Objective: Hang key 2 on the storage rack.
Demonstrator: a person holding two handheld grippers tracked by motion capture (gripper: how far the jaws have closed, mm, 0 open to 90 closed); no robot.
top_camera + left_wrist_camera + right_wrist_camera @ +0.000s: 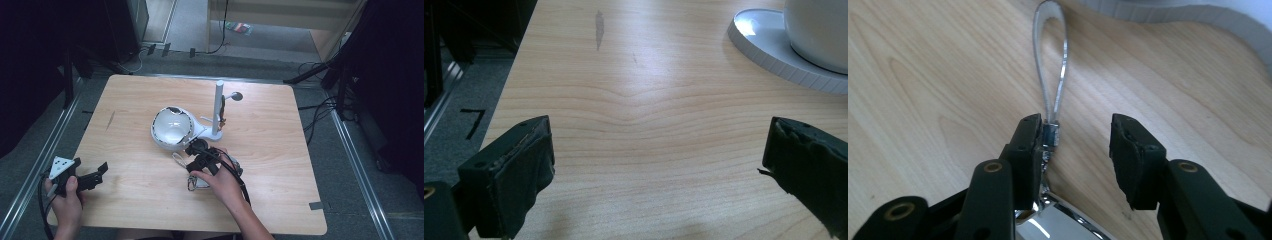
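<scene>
Table [150, 200] of pale wood in the high view: white dome-shaped appliance [172, 127] sits mid-table on a white base with an upright white post [218, 107] behind it. Left gripper [95, 177] rests near the front left corner, well apart from the appliance, jaws spread with nothing between them. Right gripper [197, 152] sits just in front of the appliance, over a small shiny metal item with a grey strap loop [179, 160]; jaw gap hard to read from up there. Left gripper view: left gripper [656, 165] has both black pads wide apart over bare wood, white base rim [769, 50] at upper right. Right gripper view: right gripper [1075, 145] jaws partly apart, not clamped. Strap loop [1050, 65] lies flat on the table running away from the jaws; its metal crimp [1052, 135] is against the left-hand pad, clear gap to the other pad. Chrome body [1058, 222] of the item lies under the jaws.
</scene>
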